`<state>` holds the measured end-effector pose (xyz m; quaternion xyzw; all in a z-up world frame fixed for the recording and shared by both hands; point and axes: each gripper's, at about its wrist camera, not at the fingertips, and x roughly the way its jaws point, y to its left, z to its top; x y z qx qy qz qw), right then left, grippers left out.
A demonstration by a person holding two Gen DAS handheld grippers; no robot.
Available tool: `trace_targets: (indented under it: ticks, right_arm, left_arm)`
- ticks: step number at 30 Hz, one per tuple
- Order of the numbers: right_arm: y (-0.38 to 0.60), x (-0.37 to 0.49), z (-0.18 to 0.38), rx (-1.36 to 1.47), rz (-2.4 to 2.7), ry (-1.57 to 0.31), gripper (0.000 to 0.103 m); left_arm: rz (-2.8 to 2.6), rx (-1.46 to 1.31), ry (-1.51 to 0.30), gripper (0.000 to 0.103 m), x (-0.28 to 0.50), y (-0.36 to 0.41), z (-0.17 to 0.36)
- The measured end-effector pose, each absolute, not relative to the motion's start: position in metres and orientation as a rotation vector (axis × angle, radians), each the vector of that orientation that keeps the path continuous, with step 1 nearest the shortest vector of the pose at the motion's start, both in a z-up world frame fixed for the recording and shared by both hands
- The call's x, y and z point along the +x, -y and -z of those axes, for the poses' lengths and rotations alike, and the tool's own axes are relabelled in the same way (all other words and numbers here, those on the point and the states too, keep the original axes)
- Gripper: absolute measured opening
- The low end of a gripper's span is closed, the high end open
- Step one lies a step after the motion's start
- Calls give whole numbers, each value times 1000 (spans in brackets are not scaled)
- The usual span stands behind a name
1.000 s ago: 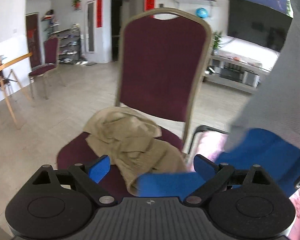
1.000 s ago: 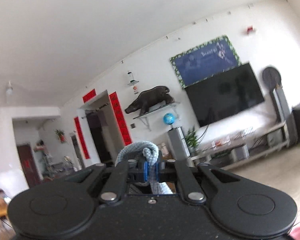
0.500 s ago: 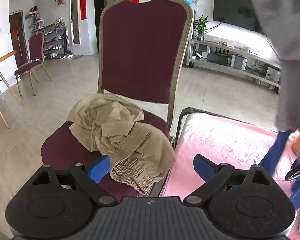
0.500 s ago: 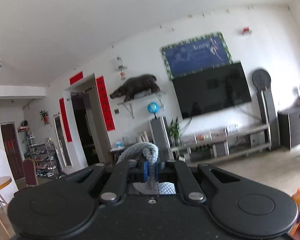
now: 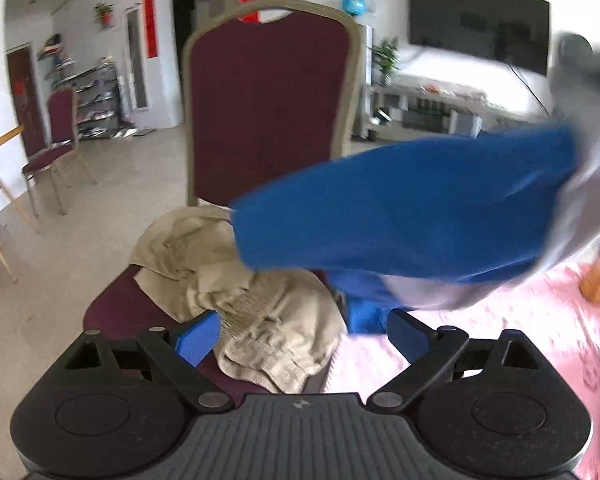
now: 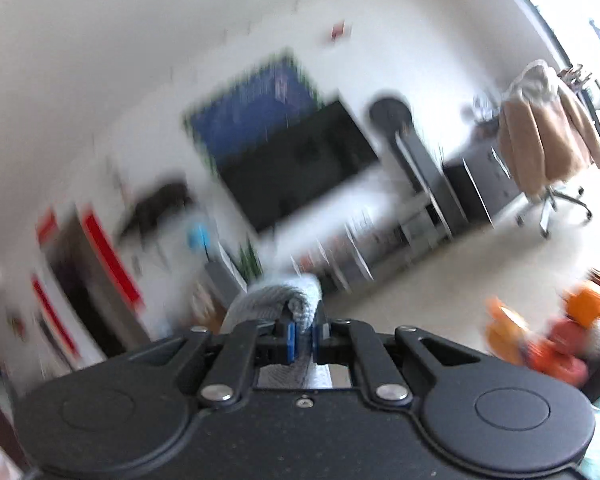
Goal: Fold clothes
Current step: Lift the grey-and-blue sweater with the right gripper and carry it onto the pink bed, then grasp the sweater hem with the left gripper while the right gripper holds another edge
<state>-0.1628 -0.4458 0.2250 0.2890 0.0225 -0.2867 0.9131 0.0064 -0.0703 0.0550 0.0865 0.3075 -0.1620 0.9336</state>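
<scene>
My left gripper (image 5: 302, 330) hangs with its blue pads spread wide apart and nothing between them. Just ahead of it, a crumpled beige garment (image 5: 236, 292) lies heaped on the seat of a maroon chair (image 5: 268, 112), spilling toward the seat's front right corner, with its ribbed waistband nearest my left pad. The seat's left and front left parts are bare. To the right of the chair, touching or just beside it, is a surface covered in a pink patterned cloth (image 5: 500, 332); its near left area is free. Across the middle right, a blue sleeve of a grey-and-blue garment (image 5: 412, 216) hangs blurred in the air above the chair's right edge and the pink cloth, its low end reaching down just beyond my right pad.

My right gripper (image 6: 303, 338) has its pads pressed together on a fold of grey knit fabric (image 6: 276, 306), which bunches up over the fingertips. That view is heavily blurred: open floor lies ahead, a dark television (image 6: 300, 168) on the far wall, and orange things I cannot make out at the right edge.
</scene>
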Motion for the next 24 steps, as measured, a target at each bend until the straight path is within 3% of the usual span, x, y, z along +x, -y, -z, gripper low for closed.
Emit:
trace_targets:
  ticks: [7,10,13,15,17,20,24]
  right_arm:
    - [437,-216,10,850,514,-709,8]
    - [438,-226,67,961,482,-832,11]
    - [438,-236,70,944,444,-837,25]
    - [446,-241,55,892,427,-812,49]
    - [452,-253,42,837,428,-776,60]
    - [460,-260,28,799,404,-732,64]
    - [480,-262,23,829,383,-680,64]
  left_arm:
    - [394,281,-816,93,-16,107,10]
    - [397,291,-893,91,-23,117,32]
    - [394,277,-948,88,-26,128,43]
    - [412,257,-979,83,-28,140,45]
    - [437,237,-1001,79,-29,153,48]
    - [468,197,-1032,73,-29,177,51]
    - [487,235,-1059,77,-30,226,58]
